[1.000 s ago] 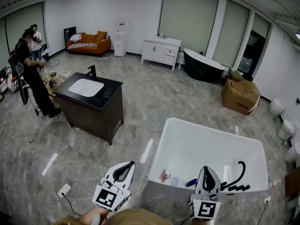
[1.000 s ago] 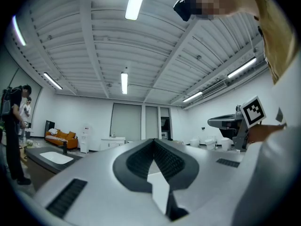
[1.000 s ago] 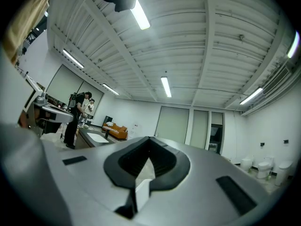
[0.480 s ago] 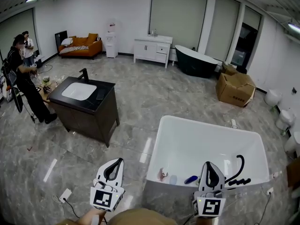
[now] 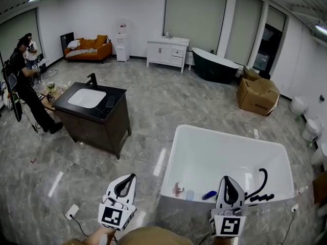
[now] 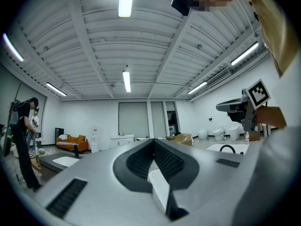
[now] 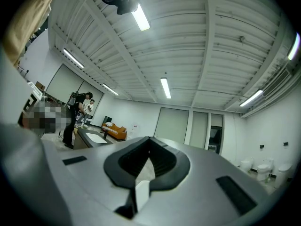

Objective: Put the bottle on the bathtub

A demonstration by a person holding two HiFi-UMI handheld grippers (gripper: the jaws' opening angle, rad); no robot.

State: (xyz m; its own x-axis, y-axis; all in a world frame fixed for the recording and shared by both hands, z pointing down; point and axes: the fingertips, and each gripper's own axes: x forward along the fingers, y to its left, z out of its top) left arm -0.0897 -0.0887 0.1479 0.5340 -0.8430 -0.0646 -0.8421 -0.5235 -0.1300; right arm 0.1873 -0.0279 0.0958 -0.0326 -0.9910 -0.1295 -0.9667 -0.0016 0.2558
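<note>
Left gripper (image 5: pixel 131 177): jaws closed, the tips meeting at a point (image 6: pixel 153 141). Nothing sits between them and they touch nothing.
Right gripper (image 5: pixel 226 178): jaws pressed together as well (image 7: pixel 149 138), empty and clear of every object.
Gripper placement: both are held low at the near edge of the head view. The left one is over the marble floor (image 5: pixel 153 106) and the right one over the near rim of the tub.
Bathtub (image 5: pixel 180 137): white and rectangular, at lower right of the head view.
Bottle (image 5: pixel 208 194): probably the small blue thing on the tub floor at the near end, though it is too small to be sure. It lies just ahead and left of the right gripper's tips, apart from them.
Bottle axis: it lies on its side, its long axis running across the tub's width with the right end slightly farther away. Which end is the cap cannot be told.
Neighbours in the tub: a pale item (image 5: pixel 189 194) just left of the bottle, then a pink item (image 5: pixel 177 189). A black hose (image 5: pixel 261 185) curls to the right.
Surroundings: dark vanity (image 5: pixel 97 117) with a white basin at left, and a person (image 5: pixel 26 83) beyond it.
</note>
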